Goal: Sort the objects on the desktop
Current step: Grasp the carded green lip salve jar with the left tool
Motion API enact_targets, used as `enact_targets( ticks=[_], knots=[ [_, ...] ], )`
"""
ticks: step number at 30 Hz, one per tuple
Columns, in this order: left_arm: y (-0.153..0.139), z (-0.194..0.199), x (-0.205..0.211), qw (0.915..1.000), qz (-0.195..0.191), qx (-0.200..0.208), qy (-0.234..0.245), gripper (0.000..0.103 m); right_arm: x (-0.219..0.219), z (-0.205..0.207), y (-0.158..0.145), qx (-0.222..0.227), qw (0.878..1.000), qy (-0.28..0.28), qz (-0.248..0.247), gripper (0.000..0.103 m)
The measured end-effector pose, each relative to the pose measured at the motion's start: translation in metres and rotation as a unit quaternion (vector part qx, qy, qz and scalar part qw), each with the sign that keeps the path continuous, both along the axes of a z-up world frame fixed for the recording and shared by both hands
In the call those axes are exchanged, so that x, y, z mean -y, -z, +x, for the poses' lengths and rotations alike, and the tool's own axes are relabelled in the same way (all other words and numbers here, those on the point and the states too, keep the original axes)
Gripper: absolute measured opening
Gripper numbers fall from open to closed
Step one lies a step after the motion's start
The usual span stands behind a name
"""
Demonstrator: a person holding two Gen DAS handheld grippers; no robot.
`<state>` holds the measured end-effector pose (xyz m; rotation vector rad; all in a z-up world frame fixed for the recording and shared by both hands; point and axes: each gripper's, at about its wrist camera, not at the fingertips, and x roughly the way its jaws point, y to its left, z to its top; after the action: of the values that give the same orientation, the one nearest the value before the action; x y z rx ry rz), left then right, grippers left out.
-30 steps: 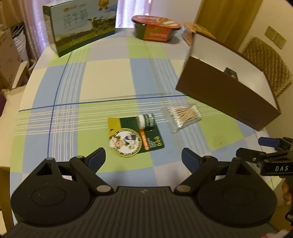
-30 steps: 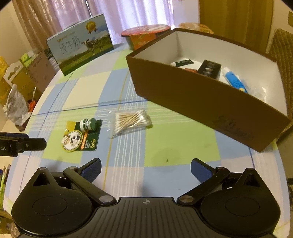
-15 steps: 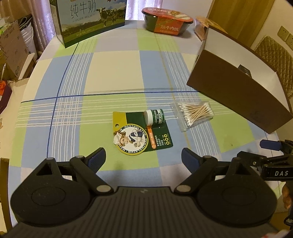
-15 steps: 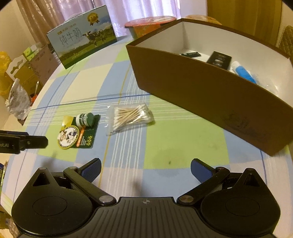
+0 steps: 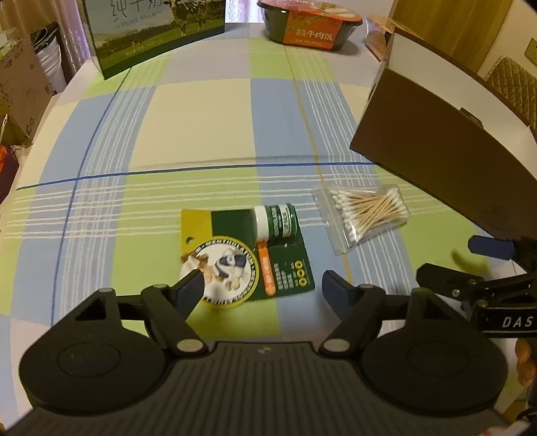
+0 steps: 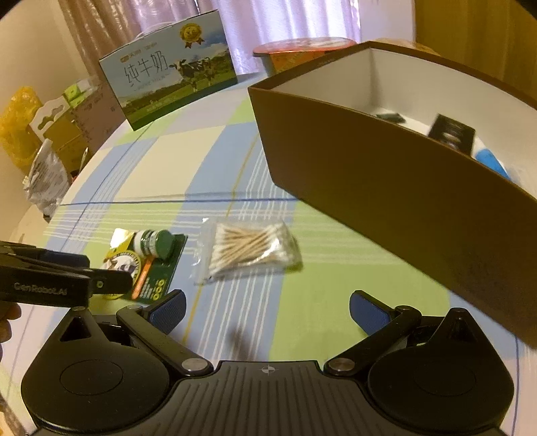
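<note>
A green and yellow carded balm package (image 5: 248, 255) lies flat on the checked tablecloth, with a small green jar (image 5: 275, 223) on it. My left gripper (image 5: 263, 290) hovers right over the card's near edge. Its jaws are closing, the card's lower part lies between them, and the pads do not press on it. A clear bag of cotton swabs (image 6: 250, 250) lies just ahead of my right gripper (image 6: 266, 308), which is open and holds nothing. The brown box (image 6: 386, 187) stands to the right and holds a black card (image 6: 451, 132) and a blue tube (image 6: 491, 164).
A milk carton (image 5: 151, 30) and an instant rice bowl (image 5: 308, 23) stand at the table's far edge. A padded chair (image 5: 513, 77) is behind the box. Cardboard boxes and bags (image 6: 50, 134) crowd the floor beyond the left table edge.
Both grippers have come down and forward toward the items. The left jaws have narrowed, and the card package now sits between their tips. The swab bag is nearer to the right gripper.
</note>
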<state>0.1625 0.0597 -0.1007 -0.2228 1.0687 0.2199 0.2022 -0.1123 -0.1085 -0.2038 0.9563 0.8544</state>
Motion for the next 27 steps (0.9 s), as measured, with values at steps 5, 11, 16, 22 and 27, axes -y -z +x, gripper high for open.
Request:
enact_targets(
  ticks=[5, 11, 16, 22, 27],
  knots=[
    [0.011, 0.018, 0.000, 0.9999, 0.011, 0.005, 0.001, 0.067, -0.005, 0.010, 0.007, -0.005, 1.000, 0.000, 0.001, 0.101],
    [0.022, 0.038, -0.001, 1.0000, 0.002, 0.000, 0.000, 0.055, -0.009, 0.021, 0.011, -0.002, 1.000, 0.003, 0.000, 0.101],
    [0.030, 0.052, -0.001, 1.0000, 0.005, -0.001, 0.002, 0.039, -0.012, 0.028, 0.015, -0.006, 1.000, 0.006, 0.002, 0.101],
    [0.033, 0.053, -0.012, 0.9999, 0.014, 0.002, 0.001, 0.030, -0.021, 0.029, 0.016, -0.007, 1.000, -0.010, 0.008, 0.100],
    [0.032, 0.040, -0.037, 0.9995, 0.018, -0.001, -0.028, 0.030, -0.038, 0.026, 0.019, 0.002, 0.999, -0.033, 0.000, 0.100]
  ],
)
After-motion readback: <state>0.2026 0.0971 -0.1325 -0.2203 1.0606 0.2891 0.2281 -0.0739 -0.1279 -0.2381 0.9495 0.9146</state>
